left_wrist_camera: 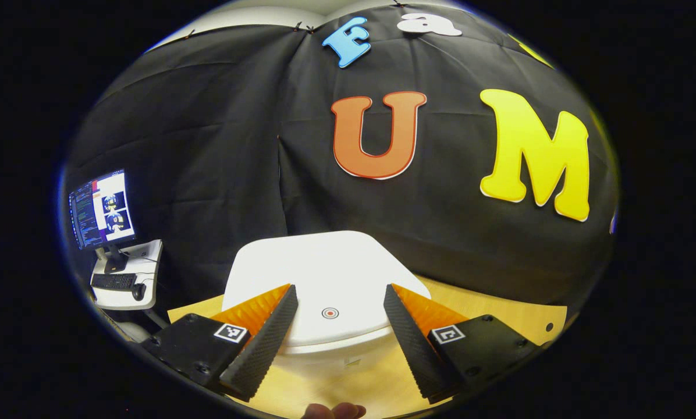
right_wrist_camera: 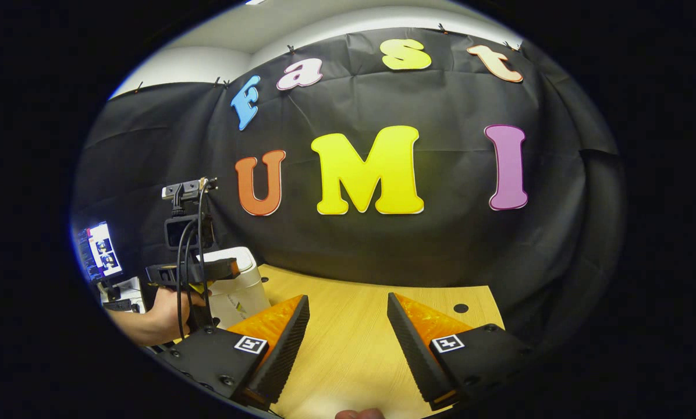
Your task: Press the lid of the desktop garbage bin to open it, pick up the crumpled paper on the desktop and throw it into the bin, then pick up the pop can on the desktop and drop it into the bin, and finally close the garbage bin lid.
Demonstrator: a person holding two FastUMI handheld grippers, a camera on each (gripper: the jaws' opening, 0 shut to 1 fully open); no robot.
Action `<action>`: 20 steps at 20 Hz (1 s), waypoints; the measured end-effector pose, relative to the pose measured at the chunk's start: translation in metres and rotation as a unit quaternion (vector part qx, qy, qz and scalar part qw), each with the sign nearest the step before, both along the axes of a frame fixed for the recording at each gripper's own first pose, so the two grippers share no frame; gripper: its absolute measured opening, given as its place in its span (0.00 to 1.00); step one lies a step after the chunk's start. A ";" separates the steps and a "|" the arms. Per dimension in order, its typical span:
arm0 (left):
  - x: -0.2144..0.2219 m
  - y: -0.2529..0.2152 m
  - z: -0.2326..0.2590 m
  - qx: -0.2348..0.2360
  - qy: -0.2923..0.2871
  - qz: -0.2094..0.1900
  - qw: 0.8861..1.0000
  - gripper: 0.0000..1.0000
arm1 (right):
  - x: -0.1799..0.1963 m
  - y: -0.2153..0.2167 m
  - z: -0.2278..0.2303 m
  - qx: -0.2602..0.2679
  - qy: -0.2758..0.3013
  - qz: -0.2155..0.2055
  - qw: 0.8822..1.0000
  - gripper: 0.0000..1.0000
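We saw the bin (left_wrist_camera: 325,291) at 12 o'clock of the left gripper (left_wrist_camera: 339,317), lid shut. Both grippers gaped wide, empty; right gripper (right_wrist_camera: 348,329) over bare table (right_wrist_camera: 348,302). Stage unclear.

Left gripper view close above the bin (left_wrist_camera: 325,273); right gripper view farther, sharing it.
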State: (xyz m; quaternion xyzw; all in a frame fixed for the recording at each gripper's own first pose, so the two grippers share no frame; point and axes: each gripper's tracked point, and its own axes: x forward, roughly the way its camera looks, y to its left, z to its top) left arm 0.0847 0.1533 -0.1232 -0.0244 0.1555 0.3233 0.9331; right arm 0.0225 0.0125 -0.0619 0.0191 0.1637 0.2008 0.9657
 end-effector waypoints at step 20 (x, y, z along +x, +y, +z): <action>-0.001 -0.003 -0.005 0.041 -0.048 -0.051 0.997 0.98 | 0.006 0.026 -0.012 0.005 0.007 0.000 1.000 0.87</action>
